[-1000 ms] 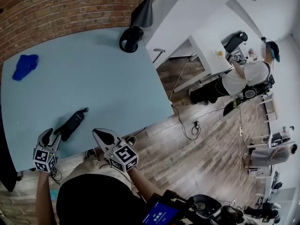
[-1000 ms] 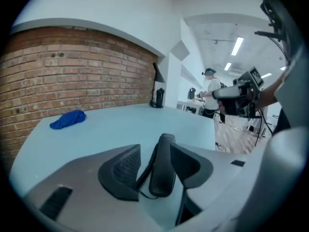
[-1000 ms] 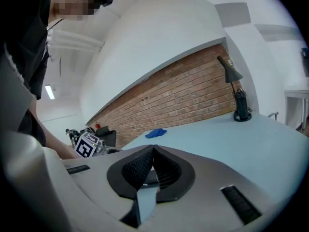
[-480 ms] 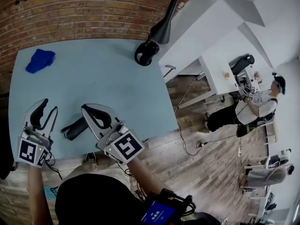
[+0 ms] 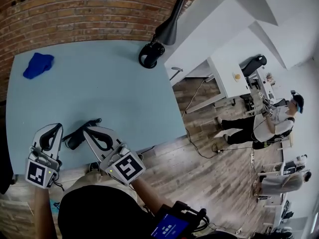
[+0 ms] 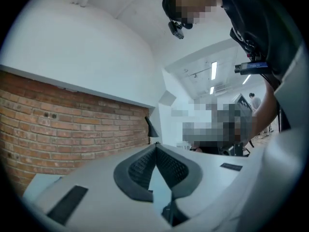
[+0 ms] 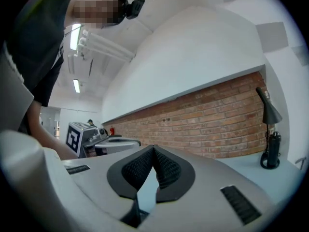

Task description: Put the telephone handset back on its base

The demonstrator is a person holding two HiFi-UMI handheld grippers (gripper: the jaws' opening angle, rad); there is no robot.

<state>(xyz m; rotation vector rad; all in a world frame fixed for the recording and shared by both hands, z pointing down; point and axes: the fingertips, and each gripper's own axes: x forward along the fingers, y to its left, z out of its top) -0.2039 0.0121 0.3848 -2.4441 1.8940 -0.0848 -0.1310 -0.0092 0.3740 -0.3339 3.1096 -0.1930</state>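
Observation:
A black telephone handset lies on the light blue table, close to its near edge. No base shows in any view. My left gripper hangs just left of the handset, shut and empty. My right gripper is just right of it, over the handset's far end, also shut with nothing held. In the left gripper view the ribbed pads meet at the tip, pointing at the brick wall. In the right gripper view the pads meet likewise, and the left gripper's marker cube shows at left.
A blue cloth lies at the table's far left. A black desk lamp stands at the far right corner, also seen as the lamp in the right gripper view. Brick wall behind. A person works at white desks to the right.
The left gripper's jaws have gone from open to shut. Both grippers have dropped toward the table's near edge, flanking the handset. The head view has shifted.

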